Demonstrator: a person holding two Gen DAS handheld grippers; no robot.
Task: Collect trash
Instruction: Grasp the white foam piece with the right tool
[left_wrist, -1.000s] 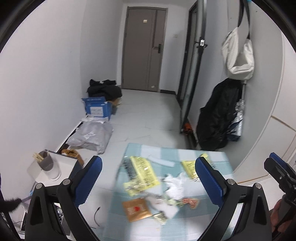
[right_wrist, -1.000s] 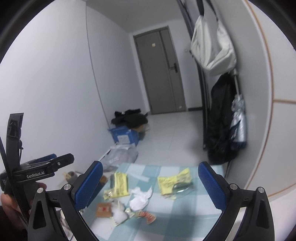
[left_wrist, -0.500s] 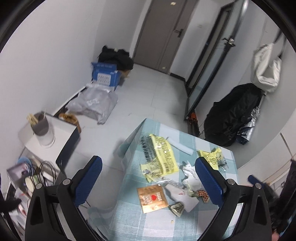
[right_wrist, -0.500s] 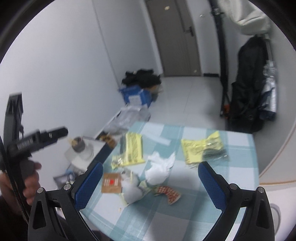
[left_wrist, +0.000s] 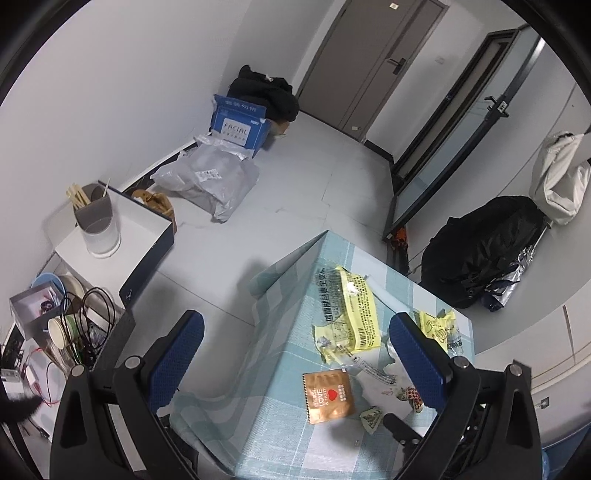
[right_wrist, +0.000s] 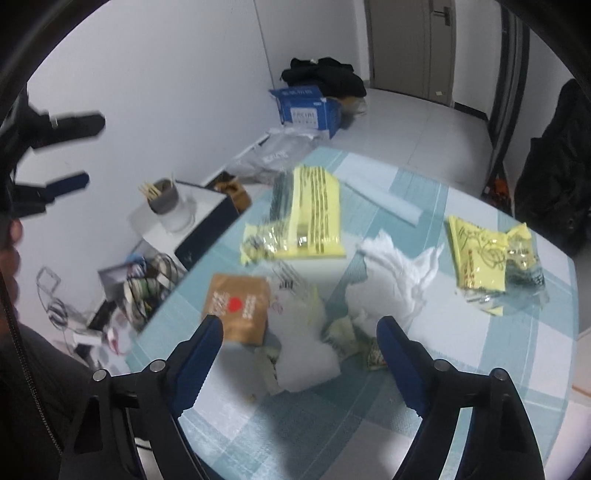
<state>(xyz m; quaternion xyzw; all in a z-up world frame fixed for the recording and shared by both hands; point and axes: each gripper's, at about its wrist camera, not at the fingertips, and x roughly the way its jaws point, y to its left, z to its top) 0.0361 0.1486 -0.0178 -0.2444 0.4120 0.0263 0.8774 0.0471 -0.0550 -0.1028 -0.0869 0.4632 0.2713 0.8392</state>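
Observation:
Trash lies on a table with a teal checked cloth (right_wrist: 509, 373): a large yellow wrapper (right_wrist: 310, 214) (left_wrist: 347, 314), a second yellow wrapper (right_wrist: 484, 254) (left_wrist: 436, 325), a brown packet with a red heart (right_wrist: 238, 302) (left_wrist: 328, 397), a crumpled white tissue (right_wrist: 395, 280) and a white plastic wrapper (right_wrist: 306, 354). My right gripper (right_wrist: 299, 350) hangs just above the white wrapper. Its jaws are closing with the wrapper between them, and the pads do not press on it. My left gripper (left_wrist: 299, 350) (right_wrist: 55, 155) stands open over the table's left edge, holding nothing.
Left of the table stands a white side table (left_wrist: 122, 236) with a cup of chopsticks (left_wrist: 94, 218) and a cluttered shelf (left_wrist: 62, 325) below it. On the floor lie a grey bag (left_wrist: 210, 181) and a blue box (left_wrist: 240, 125). A black bag (left_wrist: 487, 251) leans against the right wall.
Both grippers have come down and tipped toward the table, so the trash looks larger. The right gripper's jaws stand narrower than before. The left gripper has shifted toward the table's left edge.

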